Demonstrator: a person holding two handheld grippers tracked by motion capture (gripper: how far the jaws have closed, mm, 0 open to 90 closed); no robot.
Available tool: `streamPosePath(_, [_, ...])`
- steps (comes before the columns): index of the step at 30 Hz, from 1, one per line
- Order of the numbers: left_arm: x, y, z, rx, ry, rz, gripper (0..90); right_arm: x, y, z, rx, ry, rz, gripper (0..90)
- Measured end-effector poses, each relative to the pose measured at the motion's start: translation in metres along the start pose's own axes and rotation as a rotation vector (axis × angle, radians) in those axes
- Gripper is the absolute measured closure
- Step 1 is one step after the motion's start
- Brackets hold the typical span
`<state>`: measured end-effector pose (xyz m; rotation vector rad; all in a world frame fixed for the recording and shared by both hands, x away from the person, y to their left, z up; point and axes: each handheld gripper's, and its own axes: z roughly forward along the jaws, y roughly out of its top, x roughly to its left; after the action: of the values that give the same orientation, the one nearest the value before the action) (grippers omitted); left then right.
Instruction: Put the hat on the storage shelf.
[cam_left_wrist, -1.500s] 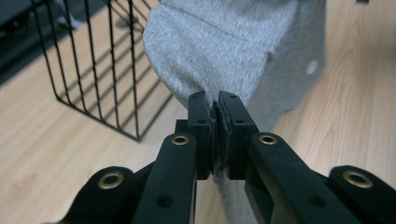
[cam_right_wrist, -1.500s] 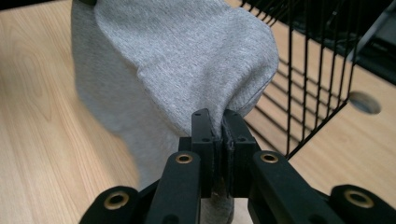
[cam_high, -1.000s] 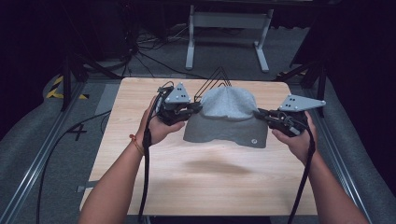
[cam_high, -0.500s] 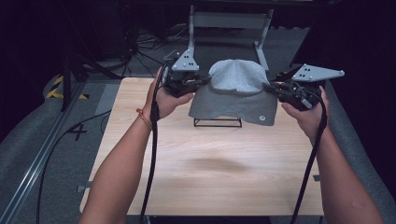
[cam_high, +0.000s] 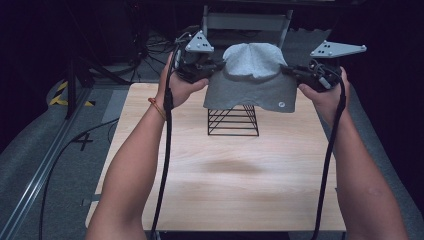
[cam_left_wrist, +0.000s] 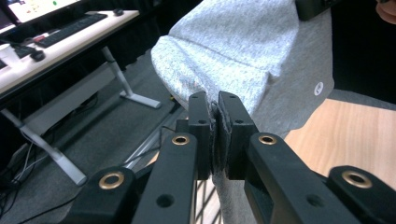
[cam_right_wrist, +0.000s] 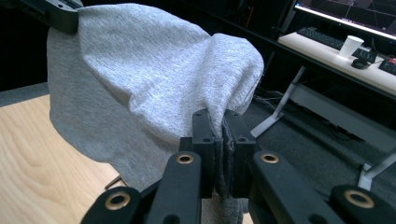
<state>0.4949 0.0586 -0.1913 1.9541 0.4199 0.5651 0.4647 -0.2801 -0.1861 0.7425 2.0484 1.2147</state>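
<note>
Grey fabric is hanging in the air between two claws: a knitted beanie (cam_high: 252, 80) with a small round badge near its lower edge is being held up above the far part of the wooden worktop (cam_high: 230, 175), clear of its surface. The left claw (cam_high: 212, 66) is gripping the beanie's left edge, and in the left gripper view its black jaws are standing pressed almost together with a fold of the grey cloth pinched between them. The right claw (cam_high: 291, 71) is doing the same at the opposite edge; the right gripper view is showing its jaws closed tight on a bunched bit of the fabric (cam_right_wrist: 154, 74). Between the two grips the beanie is spreading wide, its crown bulging upward and its cuff drooping down.

Beneath and just behind the hanging cuff, a black wire rack (cam_high: 233, 121) is standing on the worktop, its upper part hidden by the cloth. The person's left hand (cam_high: 180, 85) and right hand (cam_high: 325, 92) are wrapping around the gripper bodies, with forearms reaching in from the near edge and a black cable trailing down along each arm. An orange band is sitting on the left wrist. In the gripper views, desks with keyboards are showing in the background.
</note>
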Motion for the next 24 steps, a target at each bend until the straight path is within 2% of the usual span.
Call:
streamPosePath(6, [0.016,0.001,0.005,0.010,0.024,-0.020,84.7,-0.004,0.010,0.017,0.012,-0.007,-0.012,85.2])
streamPosePath(10, [0.026,0.000,0.011,0.019,0.046,-0.030,84.7,-0.007,0.013,0.031,0.022,-0.011,-0.008,85.2])
streamPosePath(12, [0.031,-0.001,0.013,0.022,0.049,-0.054,84.7,-0.009,0.014,0.036,0.028,-0.011,-0.008,85.2])
streamPosePath(15, [0.036,-0.004,0.018,0.032,0.059,-0.057,84.7,-0.011,0.014,0.045,0.039,-0.012,-0.004,85.2])
streamPosePath(24, [0.041,-0.013,0.037,0.049,0.066,-0.078,84.7,-0.022,0.009,0.063,0.062,-0.016,0.015,85.2])
